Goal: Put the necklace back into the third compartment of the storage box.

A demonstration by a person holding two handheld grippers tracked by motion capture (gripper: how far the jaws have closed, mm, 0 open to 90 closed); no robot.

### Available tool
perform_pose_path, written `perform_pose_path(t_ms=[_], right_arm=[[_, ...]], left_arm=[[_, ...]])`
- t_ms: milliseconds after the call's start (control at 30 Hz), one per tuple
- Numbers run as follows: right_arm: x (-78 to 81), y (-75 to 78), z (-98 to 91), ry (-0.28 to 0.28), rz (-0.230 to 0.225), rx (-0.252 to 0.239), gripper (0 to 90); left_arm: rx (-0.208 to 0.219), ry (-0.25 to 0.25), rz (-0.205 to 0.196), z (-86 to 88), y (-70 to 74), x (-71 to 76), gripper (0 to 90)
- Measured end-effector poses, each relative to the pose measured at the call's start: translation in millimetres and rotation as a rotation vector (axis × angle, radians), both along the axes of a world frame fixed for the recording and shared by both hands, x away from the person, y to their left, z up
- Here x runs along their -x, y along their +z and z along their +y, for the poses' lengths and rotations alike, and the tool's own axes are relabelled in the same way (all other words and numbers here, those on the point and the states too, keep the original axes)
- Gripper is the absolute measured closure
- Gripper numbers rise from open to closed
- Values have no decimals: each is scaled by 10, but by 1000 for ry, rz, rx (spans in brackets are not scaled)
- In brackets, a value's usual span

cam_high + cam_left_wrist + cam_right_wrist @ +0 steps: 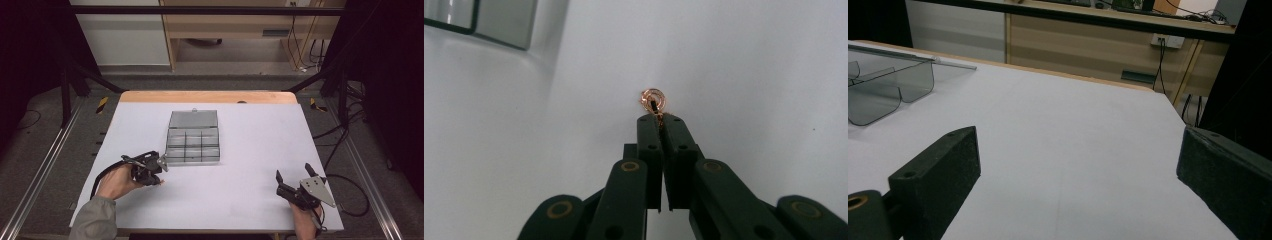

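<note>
Rose-gold ring (653, 99), small and looped, is pinched at the tips of the left tongs (660, 117), whose jaws are closed on it just above the white bench (250, 150). A clear compartment box (193, 137) is seen just beside them, lid open. The right tongs (293, 176) are held apart, well away.
</note>
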State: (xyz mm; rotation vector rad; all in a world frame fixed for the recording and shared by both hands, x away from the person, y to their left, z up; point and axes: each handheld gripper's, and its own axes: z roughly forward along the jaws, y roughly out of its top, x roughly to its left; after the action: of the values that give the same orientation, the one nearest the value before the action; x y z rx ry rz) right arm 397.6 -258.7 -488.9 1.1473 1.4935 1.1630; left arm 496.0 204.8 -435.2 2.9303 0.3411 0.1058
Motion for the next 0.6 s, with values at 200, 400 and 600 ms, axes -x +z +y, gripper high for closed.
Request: perform_pose_path(t_ms=[200, 400, 600], right_arm=[[0, 0, -1, 0, -1, 1, 43], [1, 0, 0, -1, 0, 2, 43], [1, -1, 1, 0, -2, 1, 43]], left_arm=[[90, 43, -32, 116, 55, 40, 864], [182, 72, -69, 215, 104, 82, 864], [295, 132, -123, 345, 155, 130, 864]])
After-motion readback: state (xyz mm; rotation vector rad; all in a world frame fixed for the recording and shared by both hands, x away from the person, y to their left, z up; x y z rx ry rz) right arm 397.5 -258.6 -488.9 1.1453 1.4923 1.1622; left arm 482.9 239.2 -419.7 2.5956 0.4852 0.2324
